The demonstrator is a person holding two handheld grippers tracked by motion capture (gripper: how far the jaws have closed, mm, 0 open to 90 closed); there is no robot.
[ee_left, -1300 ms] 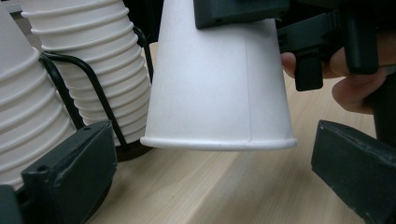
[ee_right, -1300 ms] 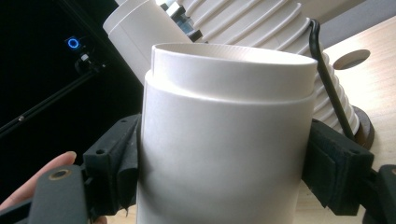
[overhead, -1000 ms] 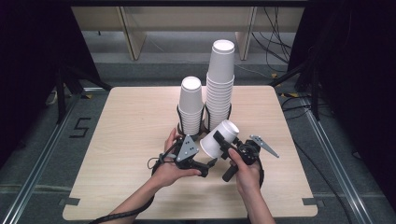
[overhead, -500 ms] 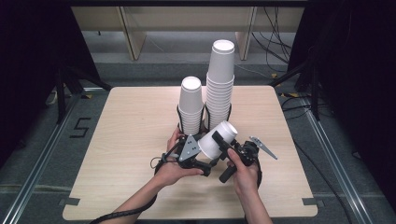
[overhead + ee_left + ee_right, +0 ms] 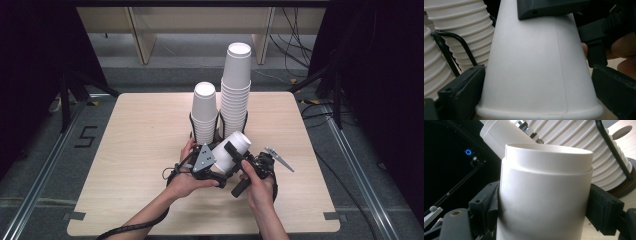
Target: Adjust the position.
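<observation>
**Cup between two grippers**

On the pale wooden table (image 5: 125, 150), in front of my grippers, stand two cup stacks (image 5: 235, 95). My right gripper (image 5: 544, 215) clamps the paper cup (image 5: 227, 152). My left gripper (image 5: 536, 97) straddles its rim end; its jaws have just been closing, right one not touching.

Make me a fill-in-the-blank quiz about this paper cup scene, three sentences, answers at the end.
1. The right gripper is shut on a white paper ____.
2. Behind the hands stand ____ stacks of cups, the shorter stack and the taller stack.
3. The left gripper has its jaws on either side of the cup's ____ end.

Answers: cup; two; wide
</observation>
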